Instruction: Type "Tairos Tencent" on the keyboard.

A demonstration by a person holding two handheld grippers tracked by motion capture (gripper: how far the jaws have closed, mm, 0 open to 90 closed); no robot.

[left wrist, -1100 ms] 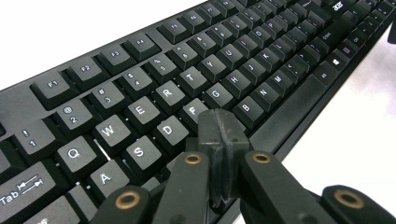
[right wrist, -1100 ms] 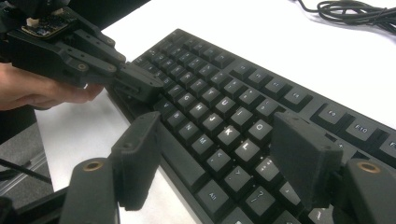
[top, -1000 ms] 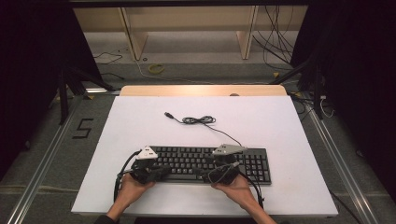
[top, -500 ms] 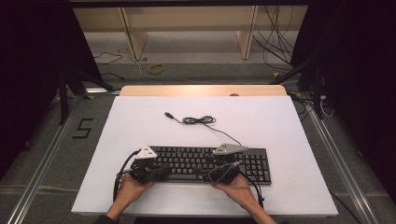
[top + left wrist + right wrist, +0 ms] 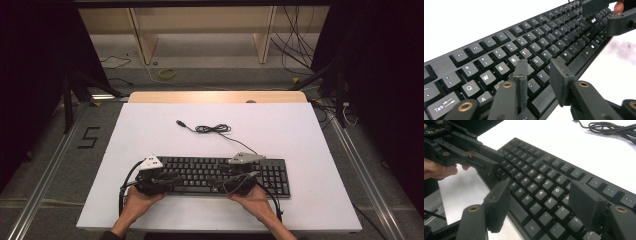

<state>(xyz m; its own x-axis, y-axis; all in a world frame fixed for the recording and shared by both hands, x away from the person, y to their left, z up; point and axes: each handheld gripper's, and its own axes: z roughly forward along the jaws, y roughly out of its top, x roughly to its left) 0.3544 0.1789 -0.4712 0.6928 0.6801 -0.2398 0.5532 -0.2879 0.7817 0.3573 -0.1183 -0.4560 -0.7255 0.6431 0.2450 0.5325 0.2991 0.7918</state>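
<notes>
The keyboard (image 5: 220, 175) is laid flat near the front edge of the white desk (image 5: 310, 135), cable (image 5: 212, 129) trailing behind it. It's judged stiff, fairly light and slick-topped, so it's best gripped by its thin front edge at both ends. The left gripper (image 5: 537, 82) has just been opening, jaws parted narrowly with nothing pinched between them, while the right gripper (image 5: 544, 205) is spread wide over the keys.

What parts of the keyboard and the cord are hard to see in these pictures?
- Keyboard, high view: key letters too small to read; both hands and tongs cover part of its front edge.
- Left gripper view: left tongs hide the keys below R and G; far keys blur.
- Right gripper view: cable cut off by the top and right edges; right tongs hide some keys.
</notes>
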